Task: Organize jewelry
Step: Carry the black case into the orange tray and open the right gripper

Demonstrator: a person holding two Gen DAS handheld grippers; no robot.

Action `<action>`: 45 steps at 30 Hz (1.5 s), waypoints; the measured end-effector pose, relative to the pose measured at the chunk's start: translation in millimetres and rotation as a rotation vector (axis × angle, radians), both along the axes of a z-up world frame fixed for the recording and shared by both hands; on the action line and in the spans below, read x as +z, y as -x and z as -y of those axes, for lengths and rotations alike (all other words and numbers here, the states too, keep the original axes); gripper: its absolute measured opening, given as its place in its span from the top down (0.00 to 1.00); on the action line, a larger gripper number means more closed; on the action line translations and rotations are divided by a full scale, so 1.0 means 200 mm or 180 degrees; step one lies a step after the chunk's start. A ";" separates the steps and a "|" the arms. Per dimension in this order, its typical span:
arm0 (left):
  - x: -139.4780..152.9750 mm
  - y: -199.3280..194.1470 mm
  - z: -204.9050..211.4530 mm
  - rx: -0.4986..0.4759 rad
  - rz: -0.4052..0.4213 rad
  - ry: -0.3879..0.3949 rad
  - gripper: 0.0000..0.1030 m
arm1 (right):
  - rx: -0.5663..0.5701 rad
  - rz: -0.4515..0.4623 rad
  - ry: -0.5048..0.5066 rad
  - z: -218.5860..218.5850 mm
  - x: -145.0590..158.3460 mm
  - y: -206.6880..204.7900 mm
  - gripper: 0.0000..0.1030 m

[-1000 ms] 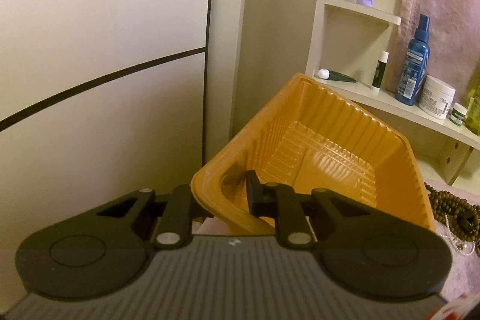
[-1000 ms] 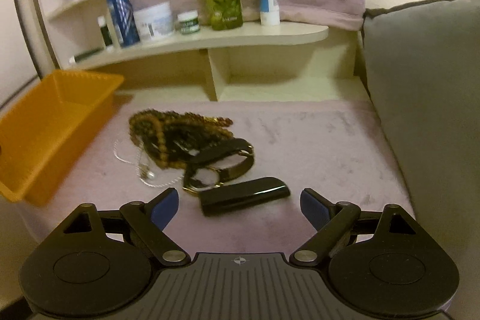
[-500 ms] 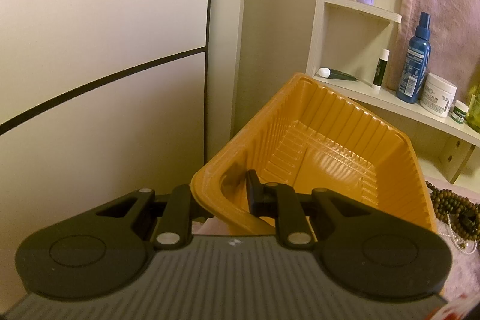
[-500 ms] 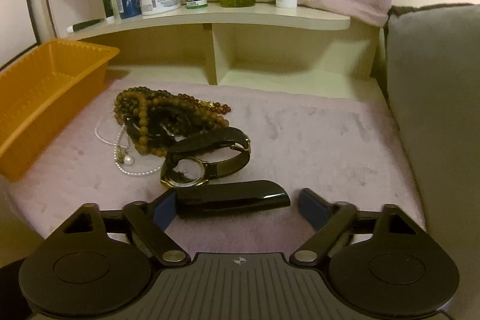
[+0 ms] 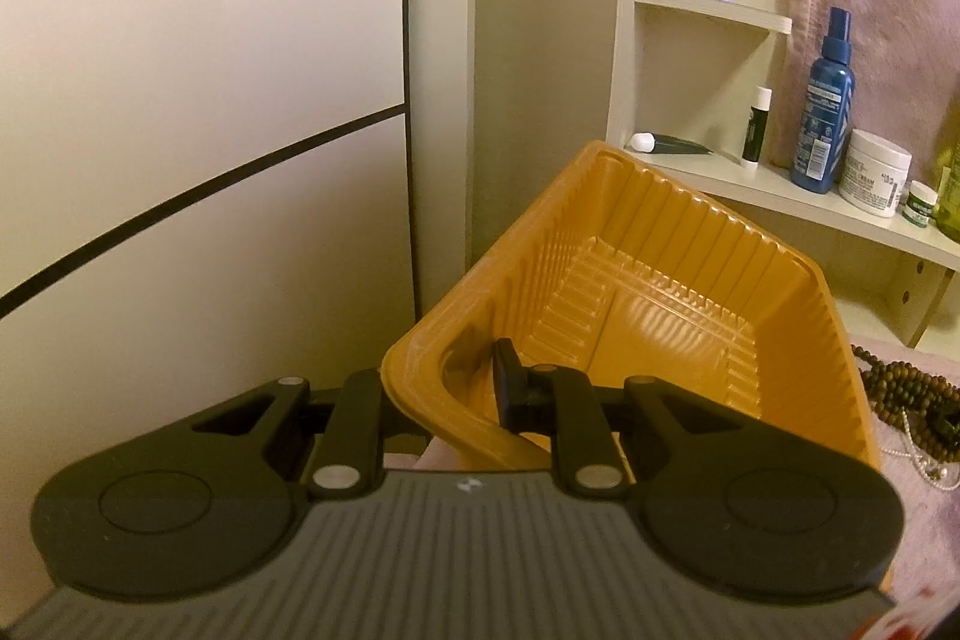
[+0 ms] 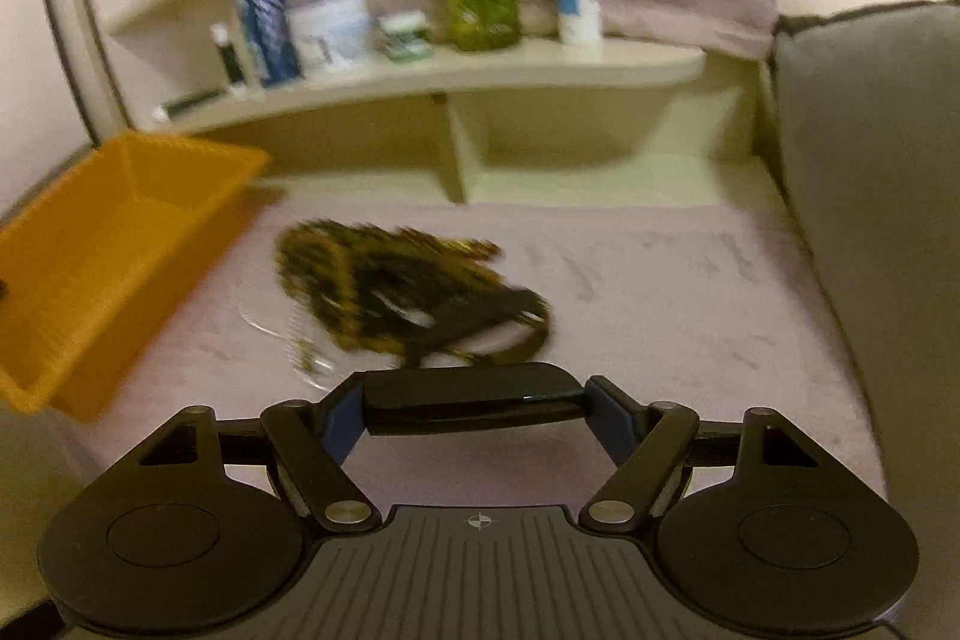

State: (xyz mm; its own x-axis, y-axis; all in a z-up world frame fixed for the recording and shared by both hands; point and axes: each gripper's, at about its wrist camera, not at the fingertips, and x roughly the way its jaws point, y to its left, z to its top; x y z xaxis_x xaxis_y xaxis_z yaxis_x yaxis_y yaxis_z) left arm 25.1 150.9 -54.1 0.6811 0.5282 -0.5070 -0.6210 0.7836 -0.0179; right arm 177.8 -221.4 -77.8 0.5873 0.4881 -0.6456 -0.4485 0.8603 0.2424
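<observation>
Left gripper [image 5: 444, 394] clamped on tray [image 5: 660, 280] rim, tray tilted beside beads [image 5: 900, 388]; right gripper [image 6: 474, 406] closed on black case [image 6: 474, 394] lengthwise. Case lifted above mat [image 6: 660, 292], near blurred jewelry pile [image 6: 408, 292].

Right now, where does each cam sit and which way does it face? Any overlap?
Left wrist: on the left claw, looking down along its fingers at the orange tray whose rim it pinches, wall and shelf behind; only the claw shows.
Right wrist: on the right claw, facing the jewelry pile and shelf; it clamps a black case by its ends.
Shared: tray, beads, blue spray bottle.
</observation>
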 end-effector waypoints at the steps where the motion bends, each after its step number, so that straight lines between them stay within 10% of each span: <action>1: 0.00 0.00 0.00 0.0001 0.0006 -0.0001 0.84 | 0.0043 0.0001 -0.0060 -0.02 0.02 0.01 0.26; 16: 0.02 0.01 0.01 -0.0021 -0.0033 -0.0030 0.84 | 0.1314 0.0181 -0.0607 -0.64 0.25 0.07 0.26; 45: 0.01 0.00 0.00 -0.0047 -0.0064 -0.0064 0.84 | 0.2188 0.0376 0.0196 -1.11 0.11 0.15 0.26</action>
